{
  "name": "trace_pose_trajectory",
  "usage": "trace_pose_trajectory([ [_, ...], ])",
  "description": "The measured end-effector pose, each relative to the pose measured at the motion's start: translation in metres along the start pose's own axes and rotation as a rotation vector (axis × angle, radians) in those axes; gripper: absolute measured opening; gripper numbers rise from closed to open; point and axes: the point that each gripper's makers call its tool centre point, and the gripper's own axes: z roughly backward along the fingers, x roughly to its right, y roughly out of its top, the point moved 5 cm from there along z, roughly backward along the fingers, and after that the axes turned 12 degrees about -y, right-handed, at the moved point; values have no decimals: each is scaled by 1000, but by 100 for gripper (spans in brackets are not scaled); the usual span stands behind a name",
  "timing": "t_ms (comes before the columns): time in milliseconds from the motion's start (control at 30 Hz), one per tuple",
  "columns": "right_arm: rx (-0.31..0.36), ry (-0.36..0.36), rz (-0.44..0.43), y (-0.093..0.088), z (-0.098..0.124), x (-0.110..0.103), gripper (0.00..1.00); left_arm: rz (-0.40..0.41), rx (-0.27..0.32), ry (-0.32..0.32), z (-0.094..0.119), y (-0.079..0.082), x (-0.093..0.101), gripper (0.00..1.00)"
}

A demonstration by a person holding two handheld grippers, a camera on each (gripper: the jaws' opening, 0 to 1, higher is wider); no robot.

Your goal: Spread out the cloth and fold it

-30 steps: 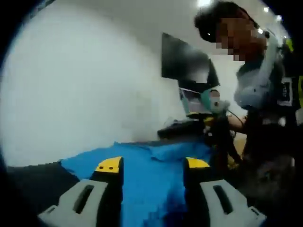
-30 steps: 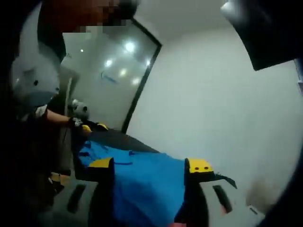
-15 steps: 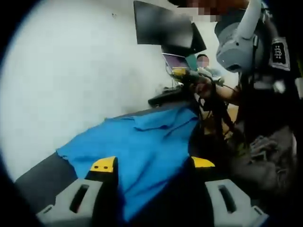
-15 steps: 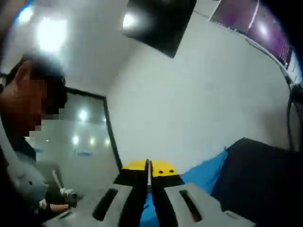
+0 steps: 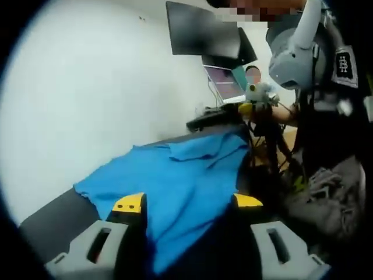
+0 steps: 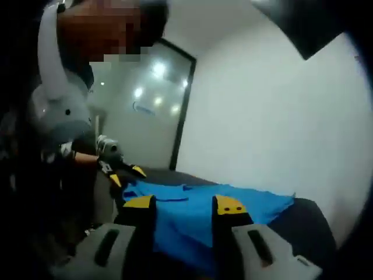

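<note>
A blue cloth (image 5: pixel 175 175) lies rumpled but mostly spread on a dark table (image 5: pixel 52 216), one side hanging over the near edge. My left gripper (image 5: pixel 188 202) is open, its yellow-tipped jaws low over the cloth's near part. Beyond the cloth's far end I see my right gripper (image 5: pixel 254 108) in the person's hand. In the right gripper view the same cloth (image 6: pixel 256 201) stretches away between the open jaws of my right gripper (image 6: pixel 184 204). My left gripper (image 6: pixel 125 174) shows at the cloth's other end with its yellow tips apart. Neither holds the cloth.
A person (image 5: pixel 326 116) stands close along the table's side. A dark wall screen (image 5: pixel 201 35), a laptop (image 5: pixel 224 81) and a dark keyboard-like object (image 5: pixel 210 119) sit beyond the table's far end. A white wall (image 5: pixel 87 87) runs behind the table; a glass door (image 6: pixel 151 111) lies past the other end.
The right gripper, shut and pointing up at the wall half a second ago, is now open and aimed down at the cloth. The left gripper has hardly moved since then.
</note>
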Motion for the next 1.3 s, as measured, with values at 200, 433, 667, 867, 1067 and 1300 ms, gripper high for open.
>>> trace_pose_trajectory([
  [200, 1, 45, -15, -1, -8, -6, 32, -46, -81, -33, -10, -16, -7, 59],
  [433, -76, 85, -28, -12, -2, -7, 33, -6, -129, -36, -1, -20, -7, 59],
  [667, -226, 127, 106, -48, -8, -20, 38, 67, -101, -81, -5, -26, -6, 61],
  [867, -219, 199, 243, -50, -9, -32, 42, 80, -85, -41, -4, -27, -18, 62],
  [1067, -312, 157, 306, -65, -1, -15, 48, 108, -81, 26, 17, -37, -29, 61],
  [1300, -301, 146, 254, -59, -7, -6, 52, 126, -72, 81, 15, -38, -39, 62],
])
